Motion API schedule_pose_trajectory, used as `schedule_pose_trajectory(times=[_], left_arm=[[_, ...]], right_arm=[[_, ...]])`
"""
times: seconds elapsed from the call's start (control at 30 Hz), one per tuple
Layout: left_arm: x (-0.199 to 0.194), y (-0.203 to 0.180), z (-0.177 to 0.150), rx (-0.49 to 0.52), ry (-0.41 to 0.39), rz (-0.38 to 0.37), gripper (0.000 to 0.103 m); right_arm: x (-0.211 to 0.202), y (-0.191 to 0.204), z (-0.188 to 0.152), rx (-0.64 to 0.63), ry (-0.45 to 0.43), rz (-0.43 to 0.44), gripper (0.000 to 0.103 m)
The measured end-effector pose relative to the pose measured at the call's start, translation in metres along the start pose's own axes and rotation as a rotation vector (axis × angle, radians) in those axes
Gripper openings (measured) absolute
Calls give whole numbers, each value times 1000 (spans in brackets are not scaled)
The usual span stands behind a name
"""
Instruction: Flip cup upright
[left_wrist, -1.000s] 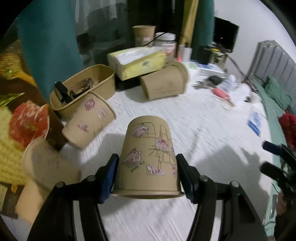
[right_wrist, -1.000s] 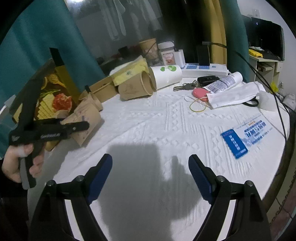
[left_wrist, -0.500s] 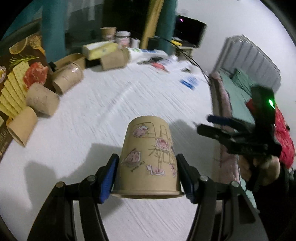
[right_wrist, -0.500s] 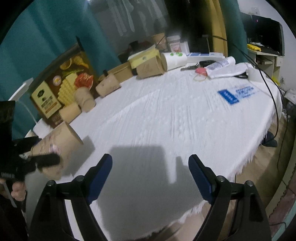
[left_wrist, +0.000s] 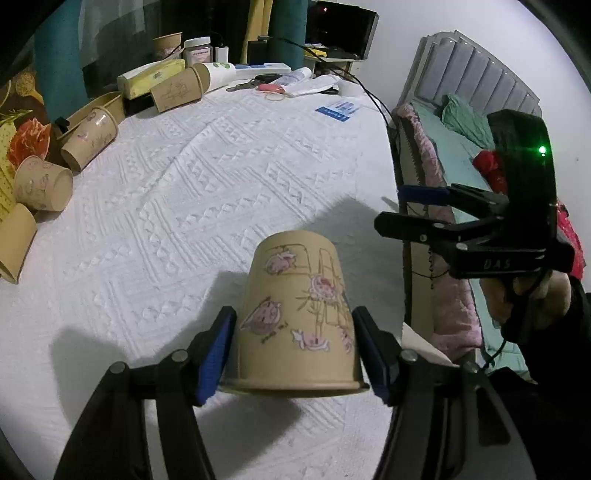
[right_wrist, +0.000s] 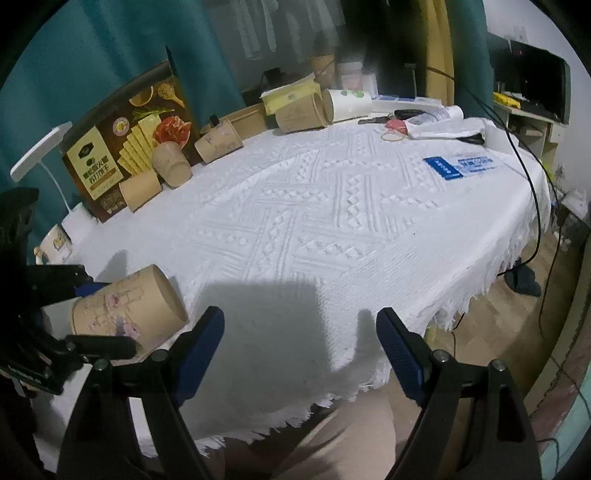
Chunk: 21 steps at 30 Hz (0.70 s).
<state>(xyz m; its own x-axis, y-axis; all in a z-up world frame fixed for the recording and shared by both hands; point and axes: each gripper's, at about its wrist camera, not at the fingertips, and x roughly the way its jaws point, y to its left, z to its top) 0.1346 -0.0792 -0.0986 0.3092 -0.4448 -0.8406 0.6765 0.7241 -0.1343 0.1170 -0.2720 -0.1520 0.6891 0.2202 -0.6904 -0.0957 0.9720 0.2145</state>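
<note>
My left gripper (left_wrist: 293, 350) is shut on a tan paper cup with pink pig drawings (left_wrist: 299, 317), gripped near its rim, with its closed base pointing away from me. It hangs above the white tablecloth (left_wrist: 207, 192) near the table's front edge. In the right wrist view the same cup (right_wrist: 129, 306) lies on its side in the air at the lower left, base toward the table's middle. My right gripper (right_wrist: 299, 343) is open and empty over the front edge of the cloth; it also shows in the left wrist view (left_wrist: 417, 206).
Several tan cups lie on their sides along the far left (right_wrist: 173, 166), in front of a cracker box (right_wrist: 125, 140). A tissue box (right_wrist: 291, 96), a white cup (right_wrist: 347, 105), keys, a blue card (right_wrist: 458, 166) and a cable sit at the back and right.
Both grippers have drawn back toward the table's front edge. The left gripper carried the cup away from the row of cups and swung right; the right gripper stayed open.
</note>
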Motion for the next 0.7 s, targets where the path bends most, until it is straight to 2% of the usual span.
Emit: schedule_pose_trajectory(times=[0.1,0.23,0.37,0.47,0.6,0.7], left_arm=[[1,2,-1,-13,3,-6,66],[-4,5,-4,-58,3,-9,81],[-22,7,-6,-110,-42,-28,84],[-37,9,-10,-144,-78,-36,84],[-68,11,-24,-202,-160,-28,84],[-89,11,-43,-252,-203,19,84]], right_arm=[[2,2,2,-45,12,0,83],[1,10,11,-140,15,-26,83],[-4,26,19,-297,15,-36,83],[-5,45,27,-437,49,43,83],[-14,86,29,-755,65,165,83],[-17,114,27,-963,95,265,83]])
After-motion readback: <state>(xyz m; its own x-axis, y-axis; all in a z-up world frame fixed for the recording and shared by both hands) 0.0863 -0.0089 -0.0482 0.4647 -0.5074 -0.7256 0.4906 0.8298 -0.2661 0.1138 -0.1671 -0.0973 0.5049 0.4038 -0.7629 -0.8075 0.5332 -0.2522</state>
